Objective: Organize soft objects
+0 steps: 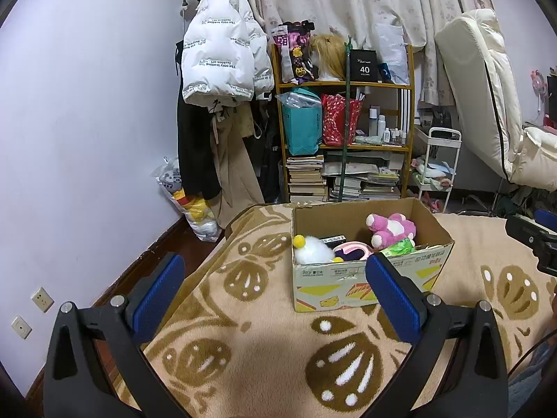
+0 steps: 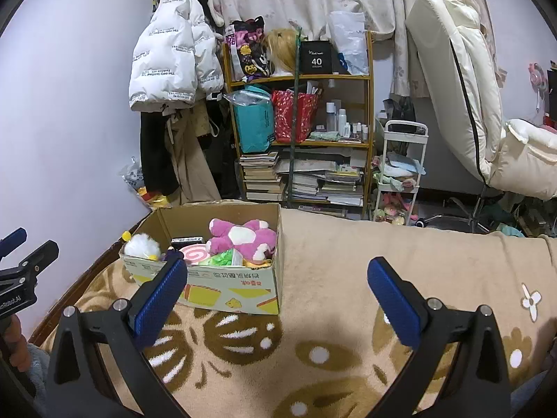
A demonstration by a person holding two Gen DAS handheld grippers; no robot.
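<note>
While both grippers hung empty over the beige blanket [image 1: 264,341], the cardboard box [image 1: 365,278] sat mid-frame holding the pink plush [image 1: 391,230] and white fluffy toy [image 1: 311,249]. Left gripper [image 1: 275,275] was spread wide; right gripper [image 2: 278,278] too. Only the right view showed the pink swirl cushion [image 2: 193,254] clearly, centre-left, plus a white flower print [image 2: 531,301] lower right.

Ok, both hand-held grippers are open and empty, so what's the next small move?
Probably ease the left hand-held gripper forward and up over the cardboard box toward the white fluffy toy. That toy sits at the box's near corner, closest to it, and nothing soft lies loose on the blanket.
</note>
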